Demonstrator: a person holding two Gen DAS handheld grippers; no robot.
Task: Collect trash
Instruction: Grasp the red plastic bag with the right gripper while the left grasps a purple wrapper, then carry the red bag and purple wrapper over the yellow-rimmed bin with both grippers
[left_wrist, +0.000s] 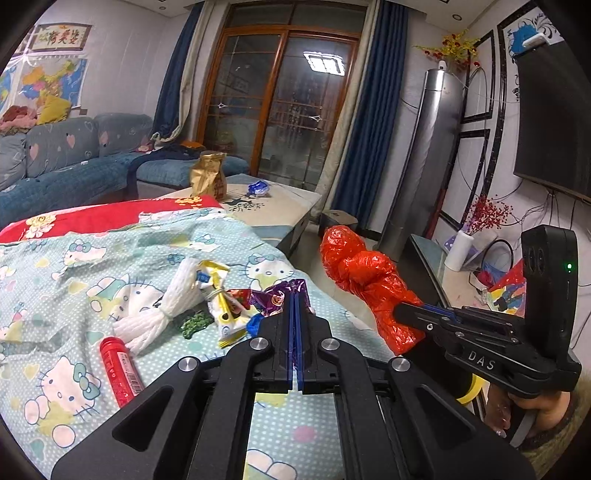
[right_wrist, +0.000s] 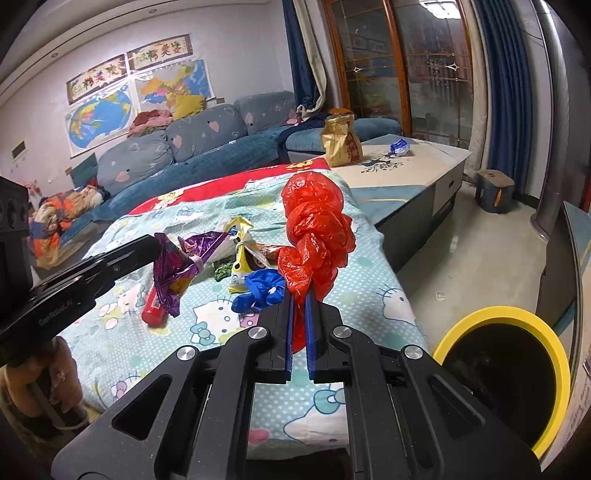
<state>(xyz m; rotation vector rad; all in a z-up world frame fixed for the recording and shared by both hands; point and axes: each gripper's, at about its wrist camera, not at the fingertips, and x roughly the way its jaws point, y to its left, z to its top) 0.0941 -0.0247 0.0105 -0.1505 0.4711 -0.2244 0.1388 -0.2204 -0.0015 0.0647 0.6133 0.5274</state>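
Cartoon-print bedsheet (right_wrist: 351, 266) covers the table, w/ the yellow-rimmed bin (right_wrist: 502, 373) just off its right edge. Right gripper (right_wrist: 300, 295) is clamped on a knotted red plastic bag (right_wrist: 317, 236) – held up clear of the sheet, near the bin. The bag looks light, soft, crinkly & a bit slick, so the grip low on the twisted neck seems the best hold. Left gripper (left_wrist: 296, 295) is closed on a purple foil wrapper (right_wrist: 177, 269), thin & floppy – prob. pinched at one edge, hard to tell. White foam netting (left_wrist: 173, 299), red tube (left_wrist: 120, 369), yellow packet (left_wrist: 225, 306) & blue bag scrap (right_wrist: 258, 290) lie on the sheet.
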